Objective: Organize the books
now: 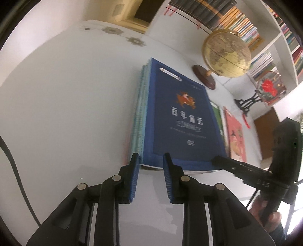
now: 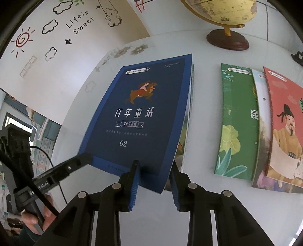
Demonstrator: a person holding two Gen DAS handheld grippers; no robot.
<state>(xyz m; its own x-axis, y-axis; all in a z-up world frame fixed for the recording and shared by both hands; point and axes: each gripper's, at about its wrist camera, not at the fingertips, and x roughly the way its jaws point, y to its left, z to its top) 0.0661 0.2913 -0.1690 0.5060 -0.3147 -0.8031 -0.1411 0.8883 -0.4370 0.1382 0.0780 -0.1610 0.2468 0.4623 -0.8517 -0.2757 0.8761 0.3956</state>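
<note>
A dark blue book (image 1: 180, 117) (image 2: 144, 113) lies cover up on top of a small stack on the white table (image 1: 66, 104). My left gripper (image 1: 150, 158) stands open at the stack's near left corner, one pad beside the stack's side and the other over the cover's edge. The right gripper (image 2: 154, 165) straddles the blue book's near right corner, its jaws apart and the corner between them. In each view one finger (image 1: 219, 159) (image 2: 83, 158) of the other gripper reaches the opposite near corner.
To the right lie a green book (image 2: 238, 121), a pale book (image 2: 258, 113) and a red book (image 2: 284, 123), overlapping. A globe (image 1: 225, 53) on a wooden foot stands behind them, beside a black stand with a red ornament (image 1: 269, 89). Bookshelves (image 1: 236, 17) fill the back.
</note>
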